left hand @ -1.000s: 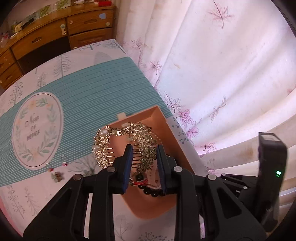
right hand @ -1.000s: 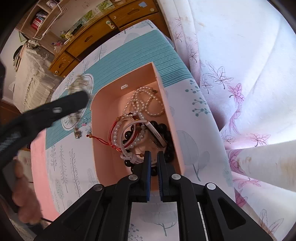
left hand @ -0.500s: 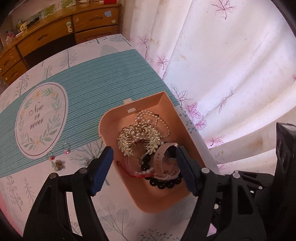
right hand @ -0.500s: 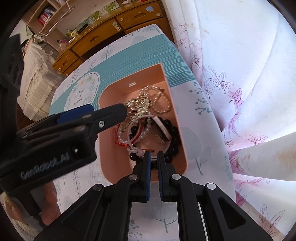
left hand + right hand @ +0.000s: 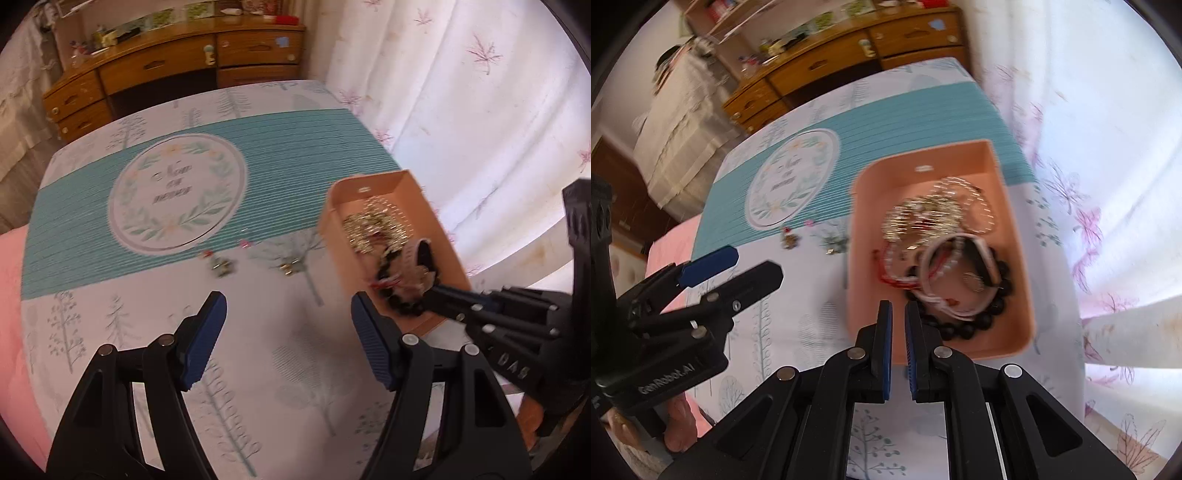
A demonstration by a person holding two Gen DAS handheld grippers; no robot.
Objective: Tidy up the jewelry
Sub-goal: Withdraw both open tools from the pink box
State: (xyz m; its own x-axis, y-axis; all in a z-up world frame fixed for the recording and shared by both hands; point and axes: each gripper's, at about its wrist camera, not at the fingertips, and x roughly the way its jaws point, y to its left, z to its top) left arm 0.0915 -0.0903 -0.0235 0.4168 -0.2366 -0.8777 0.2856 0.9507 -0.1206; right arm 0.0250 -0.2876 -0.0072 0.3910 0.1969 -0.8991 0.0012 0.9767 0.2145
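My left gripper point(image 5: 288, 325) is released, jaws wide, nothing between them, over bare tablecloth point(image 5: 258, 369). Right gripper point(image 5: 898, 314) is clenched empty, tips just short of the pink box's point(image 5: 1015, 236) near wall.

Next step, my read: pick the loose earrings. Just ahead of the left jaws: gold one point(image 5: 290, 266) slightly right, dark cluster point(image 5: 221, 266) slightly left, two small pink-red ones point(image 5: 245, 243) right behind. They're tiny and flat, so I should come down steep, centre one piece between the pads, close slowly and avoid pinching cloth. Frames are blurred, so I'd settle first.

Box sits ahead-right of the left gripper, holding gold comb point(image 5: 923, 218), pearl strand point(image 5: 975, 206), pink watch point(image 5: 964, 269), black beads point(image 5: 979, 317).

Versus a second ago: the left jaws clamped the comb above the box; now it lies inside and that gripper has swung left off the box. Right grip unchanged.
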